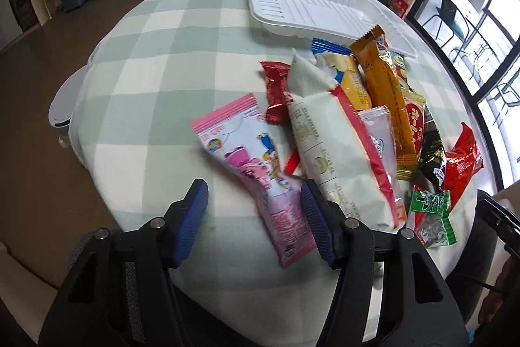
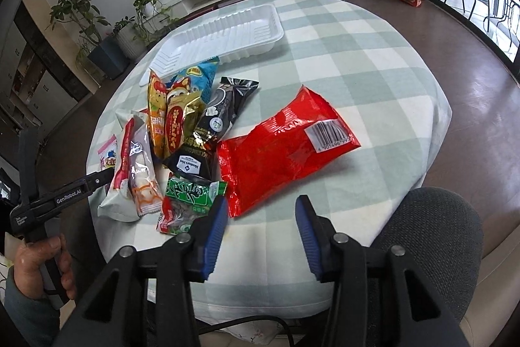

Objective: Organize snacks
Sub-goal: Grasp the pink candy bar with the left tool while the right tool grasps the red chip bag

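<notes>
**Snack pile on bench, tray unfilled, both tongs parted**

A round bench (image 2: pixel 373 60) covered in a green-and-white check cloth is seen in both views. A white ribbed tray (image 2: pixel 227 34) is set on its far part, with nothing lying in it. A loose heap of snack packets is spread on the cloth near the tray, several overlapping one another.

The left tongs (image 1: pixel 253 204) are held low over the near edge of the heap with the jaws standing apart. The lower end of a pink cartoon packet (image 1: pixel 256 165) is found between the blue pads (image 1: pixel 193 210), lying closer to the right-hand pad; contact with either pad cannot be confirmed. A long white packet (image 1: pixel 328 145) with a red edge lies just beside it.

The right tongs (image 2: pixel 260 213) are likewise held with jaws apart, and nothing is gripped. A large red packet (image 2: pixel 279 148) bearing a barcode lies just beyond the gap, its near corner reaching toward it. A green packet (image 2: pixel 188 200) lies just beside the left-hand pad. The person's left hand (image 2: pixel 42 262) is seen wrapped around the other tool's handle.
</notes>
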Demonstrator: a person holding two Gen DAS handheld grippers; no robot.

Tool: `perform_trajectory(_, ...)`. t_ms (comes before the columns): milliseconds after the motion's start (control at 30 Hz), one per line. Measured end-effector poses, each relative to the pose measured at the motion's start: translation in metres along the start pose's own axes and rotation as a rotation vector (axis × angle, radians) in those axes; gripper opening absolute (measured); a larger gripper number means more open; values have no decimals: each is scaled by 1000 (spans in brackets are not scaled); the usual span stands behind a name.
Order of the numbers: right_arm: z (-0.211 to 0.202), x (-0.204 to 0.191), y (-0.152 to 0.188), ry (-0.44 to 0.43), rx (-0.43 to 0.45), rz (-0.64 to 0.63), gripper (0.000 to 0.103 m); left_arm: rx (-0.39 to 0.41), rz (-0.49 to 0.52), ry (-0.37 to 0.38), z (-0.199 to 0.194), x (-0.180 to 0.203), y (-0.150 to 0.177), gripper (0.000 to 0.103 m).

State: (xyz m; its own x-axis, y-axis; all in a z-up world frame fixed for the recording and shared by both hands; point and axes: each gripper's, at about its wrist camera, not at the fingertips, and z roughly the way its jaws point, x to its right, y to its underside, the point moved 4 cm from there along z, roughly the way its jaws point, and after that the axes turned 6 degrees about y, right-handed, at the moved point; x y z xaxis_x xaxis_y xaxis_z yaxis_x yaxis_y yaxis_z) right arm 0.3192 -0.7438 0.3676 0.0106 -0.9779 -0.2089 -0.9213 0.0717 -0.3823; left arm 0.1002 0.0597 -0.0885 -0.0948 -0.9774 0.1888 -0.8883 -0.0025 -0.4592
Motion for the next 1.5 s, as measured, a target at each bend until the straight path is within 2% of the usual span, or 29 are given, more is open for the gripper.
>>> perform_trajectory(100, -1, -4, 0, 4, 19, -20, 55, -14, 44, -31, 11, 6, -3, 58)
perform_trajectory(200, -3, -4, 0, -10, 36, -17, 60, -23, 56, -24, 19, 5, -5, 56)
perform_trajectory(300, -5, -5, -1, 0, 50, -25, 61, -18, 78, -30, 20, 3, -8, 40)
perform_trajectory(333, -5, -4, -1, 0, 51, -27, 61, -16, 78, -24, 19, 1, -9, 30)
perform_trajectory(367, -5, -4, -2, 1, 54, -26, 61, -16, 76, -21, 19, -1, -9, 27)
perform_trajectory(500, -4, 1, -4, 9, 48, -6, 61, -21, 112, -11, 19, -2, -9, 26)
perform_trajectory(567, -3, 5, -4, 18, 35, 8, 61, -23, 140, -13, 17, -1, -5, 21)
perform_trajectory(833, 6, 17, -7, -27, -25, 110, 61, -27, 142, 56, 8, -6, 6, 19)
perform_trajectory(1033, 26, 14, -10, -132, -115, 215, 61, -22, 137, 75, 4, -8, 10, 19)
perform_trajectory(1133, 33, 18, -18, -106, -114, 266, 63, -18, 133, 86, 3, -9, 12, 19)
perform_trajectory(1200, 37, 22, -26, -70, -101, 295, 74, -13, 132, 90, 4, -10, 11, 19)
perform_trajectory(1267, 45, 22, -34, -43, -103, 291, 76, -7, 132, 91, 4, -10, 12, 19)
perform_trajectory(1367, 58, 16, -40, -7, -108, 231, 77, 2, 136, 91, 4, -11, 14, 19)
perform_trajectory(1500, 64, 13, -43, 25, -63, 173, 69, 10, 137, 97, 3, -11, 16, 19)
